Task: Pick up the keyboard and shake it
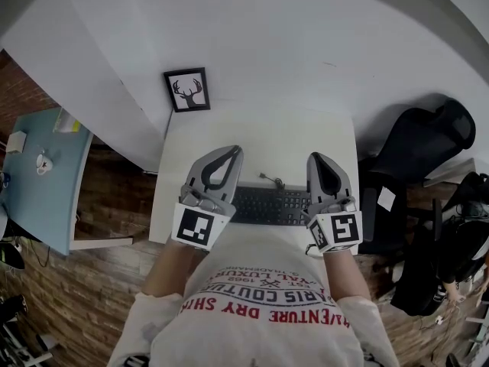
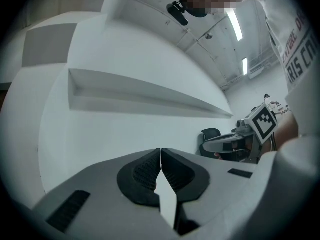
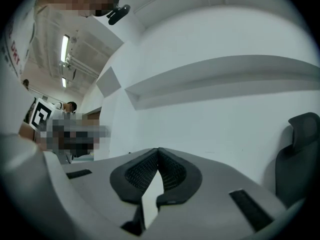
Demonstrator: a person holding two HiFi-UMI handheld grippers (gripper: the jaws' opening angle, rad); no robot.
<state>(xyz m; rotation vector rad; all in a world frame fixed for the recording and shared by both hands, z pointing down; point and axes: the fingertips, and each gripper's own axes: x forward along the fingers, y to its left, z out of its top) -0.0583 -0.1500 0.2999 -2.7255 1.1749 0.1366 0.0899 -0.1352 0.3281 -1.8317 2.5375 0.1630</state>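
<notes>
A black keyboard lies flat on the white desk, near its front edge, with its cable curling behind it. My left gripper is raised over the keyboard's left end, and my right gripper over its right end. Both point away from me and tilt upward. In the left gripper view the jaws are shut with nothing between the pads. The right gripper view shows the same for the right jaws. Both gripper views face the white wall, so the keyboard is hidden in them.
A framed deer picture leans against the wall at the desk's back left corner. A black office chair stands right of the desk. A light blue table with small items is at the far left, across a wooden floor.
</notes>
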